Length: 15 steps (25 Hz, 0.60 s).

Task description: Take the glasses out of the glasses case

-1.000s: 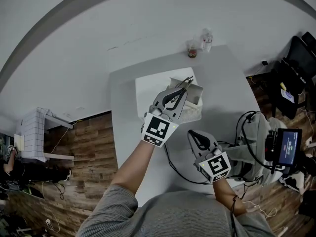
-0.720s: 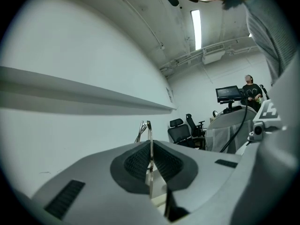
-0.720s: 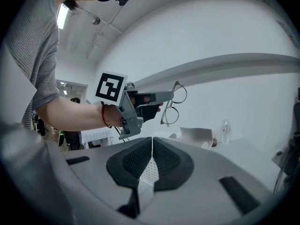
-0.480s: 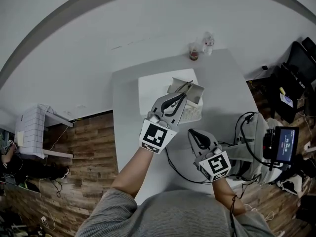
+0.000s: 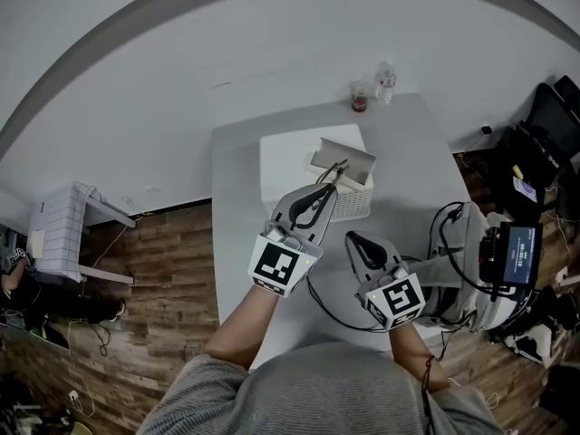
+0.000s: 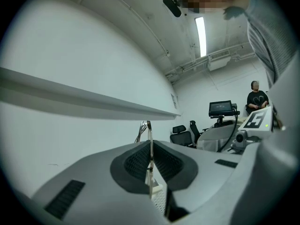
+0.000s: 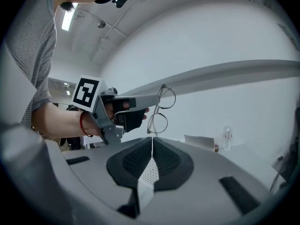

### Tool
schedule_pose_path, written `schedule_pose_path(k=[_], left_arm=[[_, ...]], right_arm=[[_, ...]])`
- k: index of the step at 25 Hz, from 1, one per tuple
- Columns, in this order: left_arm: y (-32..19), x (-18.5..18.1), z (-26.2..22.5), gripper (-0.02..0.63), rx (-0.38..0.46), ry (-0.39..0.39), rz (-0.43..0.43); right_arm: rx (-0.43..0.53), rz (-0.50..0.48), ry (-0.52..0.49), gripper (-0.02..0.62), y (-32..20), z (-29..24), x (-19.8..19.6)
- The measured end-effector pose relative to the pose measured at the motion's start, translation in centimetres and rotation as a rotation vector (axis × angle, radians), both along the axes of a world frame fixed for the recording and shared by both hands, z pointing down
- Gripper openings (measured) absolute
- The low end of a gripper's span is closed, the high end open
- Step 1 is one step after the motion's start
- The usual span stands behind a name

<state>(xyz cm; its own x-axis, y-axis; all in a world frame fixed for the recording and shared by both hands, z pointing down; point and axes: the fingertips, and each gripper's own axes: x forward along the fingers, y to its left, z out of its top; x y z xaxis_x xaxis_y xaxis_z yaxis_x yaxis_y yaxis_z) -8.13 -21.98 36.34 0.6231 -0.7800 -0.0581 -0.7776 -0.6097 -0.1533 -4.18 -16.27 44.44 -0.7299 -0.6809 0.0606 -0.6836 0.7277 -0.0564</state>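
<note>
The left gripper (image 5: 332, 181) pinches the glasses (image 7: 158, 112) by their thin frame. They hang in the air at its tips, clear of the open glasses case (image 5: 355, 161) on the bench (image 5: 412, 143). The right gripper (image 5: 355, 241) is nearer the person, with its jaws pressed together and nothing between them.

Glasses (image 7: 158, 122): thin glossy metal wire. Basket (image 5: 353, 208): perforated matt white plastic. Table (image 5: 408, 152): smooth, matt. Floor (image 5: 172, 252): wood planks.
</note>
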Motion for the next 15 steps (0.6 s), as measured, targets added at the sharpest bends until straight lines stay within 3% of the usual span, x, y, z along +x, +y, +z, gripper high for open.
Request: schedule_pose_path(k=[15], left_arm=[[7.5,-1.3,-1.3,0.025,-0.009,0.097,-0.058]], right_arm=[[0.047,-0.037,-0.001,0.014,3.0,-2.2,-0.7]])
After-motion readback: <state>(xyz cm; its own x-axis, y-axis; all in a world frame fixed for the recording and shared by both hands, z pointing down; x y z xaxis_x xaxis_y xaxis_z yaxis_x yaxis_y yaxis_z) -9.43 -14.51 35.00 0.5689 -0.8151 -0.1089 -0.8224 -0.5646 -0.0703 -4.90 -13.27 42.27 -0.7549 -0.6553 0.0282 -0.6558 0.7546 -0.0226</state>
